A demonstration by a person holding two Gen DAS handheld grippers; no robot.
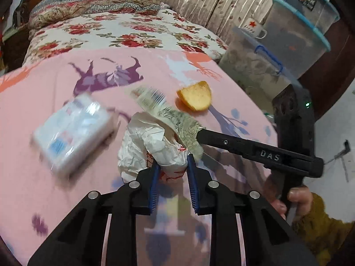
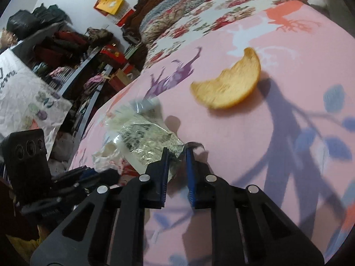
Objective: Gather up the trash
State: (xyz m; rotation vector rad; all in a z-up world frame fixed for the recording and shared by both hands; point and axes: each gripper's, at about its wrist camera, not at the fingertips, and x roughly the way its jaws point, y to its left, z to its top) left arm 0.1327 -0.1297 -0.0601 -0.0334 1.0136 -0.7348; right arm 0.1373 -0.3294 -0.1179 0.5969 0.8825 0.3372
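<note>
On the pink bedsheet (image 1: pixel 44 88) lies a crumpled white paper (image 1: pixel 150 146) with red print, and my left gripper (image 1: pixel 172 166) is shut on its near end, both blue pads pressing it. Across the top of that paper lies a shiny clear plastic wrapper (image 1: pixel 175 119). My right gripper (image 1: pixel 199 135) comes in from the right and is shut on it. In the right wrist view the wrapper (image 2: pixel 146 137) ends in a corner pinched between the right gripper (image 2: pixel 176 155) pads. The left gripper (image 2: pixel 111 175) shows low left there. A piece of orange peel (image 1: pixel 195 98) (image 2: pixel 230 86) lies loose beyond both.
A wrapped tissue pack (image 1: pixel 71 130) lies left of the paper. Pillows (image 1: pixel 88 4) and a floral blanket (image 1: pixel 124 31) fill the bed's far end. Lidded storage boxes (image 1: pixel 295 44) and a mug (image 1: pixel 255 27) stand off the right edge. Cluttered shelves (image 2: pixel 73 51) and a white bag (image 2: pixel 24 93) stand beyond the bed's other side.
</note>
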